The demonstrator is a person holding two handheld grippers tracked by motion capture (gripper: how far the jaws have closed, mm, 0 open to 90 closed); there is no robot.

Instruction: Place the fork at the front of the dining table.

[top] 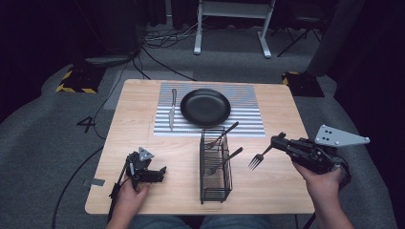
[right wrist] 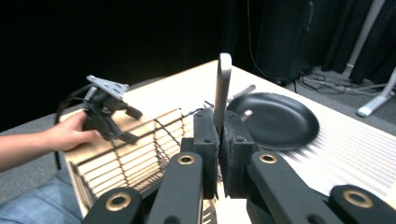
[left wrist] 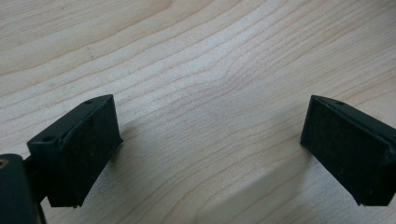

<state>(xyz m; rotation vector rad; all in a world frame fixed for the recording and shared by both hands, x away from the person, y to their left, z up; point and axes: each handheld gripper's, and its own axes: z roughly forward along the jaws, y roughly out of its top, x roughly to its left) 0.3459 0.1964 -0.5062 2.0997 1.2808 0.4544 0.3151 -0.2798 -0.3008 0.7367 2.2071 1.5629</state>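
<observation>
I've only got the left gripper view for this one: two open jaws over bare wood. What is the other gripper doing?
Observer: The right gripper is shut on a fork, held by its handle with the tines pointing toward a black wire caddy.
Operator: Anything in that caddy?
Observer: Two utensils lean in it, with their handles sticking out above the rim.
Operator: What else is set out?
Observer: A black plate sits on a striped mat at the far side, and a knife lies on the mat to its left.
</observation>
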